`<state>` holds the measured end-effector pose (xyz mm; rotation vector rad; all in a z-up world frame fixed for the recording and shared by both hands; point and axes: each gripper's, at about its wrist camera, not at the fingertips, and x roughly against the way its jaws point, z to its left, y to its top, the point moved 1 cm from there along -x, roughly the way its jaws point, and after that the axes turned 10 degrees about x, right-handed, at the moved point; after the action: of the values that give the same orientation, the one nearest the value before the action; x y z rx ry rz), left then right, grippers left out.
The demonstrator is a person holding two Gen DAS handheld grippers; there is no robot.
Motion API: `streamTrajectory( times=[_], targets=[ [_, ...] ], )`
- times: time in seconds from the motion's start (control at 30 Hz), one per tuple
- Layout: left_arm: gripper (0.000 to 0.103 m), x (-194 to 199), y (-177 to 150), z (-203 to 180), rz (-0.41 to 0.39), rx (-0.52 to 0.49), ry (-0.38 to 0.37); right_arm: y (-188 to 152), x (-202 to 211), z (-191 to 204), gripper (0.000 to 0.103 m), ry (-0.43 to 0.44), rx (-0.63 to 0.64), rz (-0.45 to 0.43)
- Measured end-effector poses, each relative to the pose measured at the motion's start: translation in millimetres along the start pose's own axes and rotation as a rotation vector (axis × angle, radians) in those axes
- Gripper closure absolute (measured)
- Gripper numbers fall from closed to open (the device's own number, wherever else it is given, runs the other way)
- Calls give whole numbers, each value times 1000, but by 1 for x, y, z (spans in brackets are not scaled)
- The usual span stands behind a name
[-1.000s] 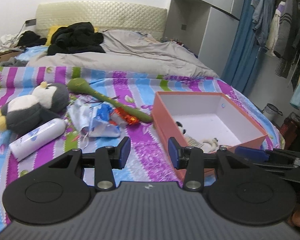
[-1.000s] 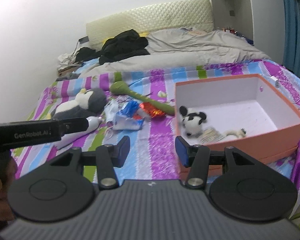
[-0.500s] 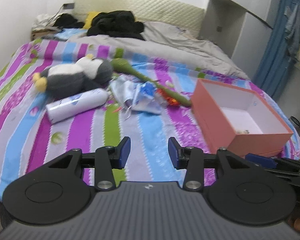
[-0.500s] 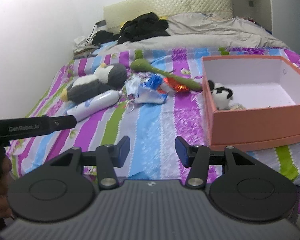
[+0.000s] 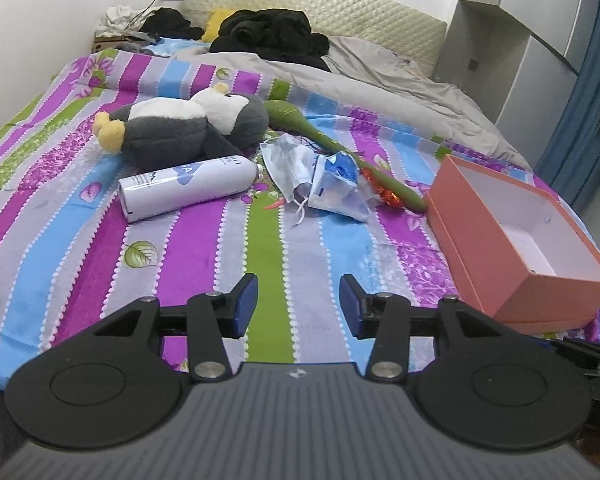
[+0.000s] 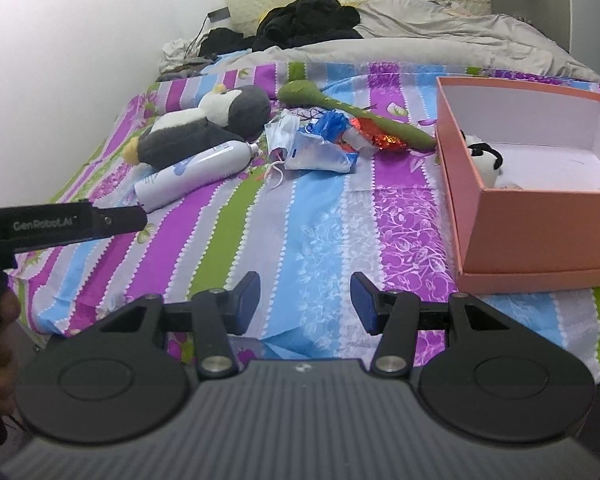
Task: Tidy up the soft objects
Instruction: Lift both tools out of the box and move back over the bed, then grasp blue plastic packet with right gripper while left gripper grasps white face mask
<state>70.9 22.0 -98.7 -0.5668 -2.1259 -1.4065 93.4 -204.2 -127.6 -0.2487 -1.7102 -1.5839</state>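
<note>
A grey and white plush penguin [image 5: 184, 124] [image 6: 204, 124] lies on the striped bedspread at the far left. A long green plush stick [image 5: 320, 136] [image 6: 356, 114] lies behind a pile of face masks and wrappers [image 5: 320, 180] [image 6: 312, 144]. An open orange box [image 5: 516, 236] [image 6: 540, 184] sits at the right; a small panda plush [image 6: 482, 158] lies inside it. My left gripper [image 5: 298, 304] is open and empty over the bed's near edge. My right gripper [image 6: 304, 300] is open and empty, also near the front edge, left of the box.
A white spray bottle [image 5: 188, 186] [image 6: 192, 174] lies in front of the penguin. A grey duvet [image 5: 380, 76] and black clothes [image 5: 272, 36] cover the far half of the bed. The left gripper's body [image 6: 60, 224] shows at the right view's left edge. A cupboard [image 5: 540, 20] stands at the right.
Both grippers have pulled back toward the bed's near edge and swung left. The box now sits farther right in both views. Both stay open and empty.
</note>
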Motion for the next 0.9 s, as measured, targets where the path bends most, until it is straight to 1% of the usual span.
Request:
streamTrajectory(
  times=[0.3, 0.63, 0.9],
  targets=[
    [52, -41, 16, 10, 5, 23, 4, 16, -34, 4, 50, 22, 32, 6],
    [52, -91, 32, 17, 25, 28, 14, 31, -77, -5, 50, 15, 14, 21],
    [52, -138, 55, 14, 23, 55, -6, 58, -112, -23, 50, -6, -19, -17]
  ],
)
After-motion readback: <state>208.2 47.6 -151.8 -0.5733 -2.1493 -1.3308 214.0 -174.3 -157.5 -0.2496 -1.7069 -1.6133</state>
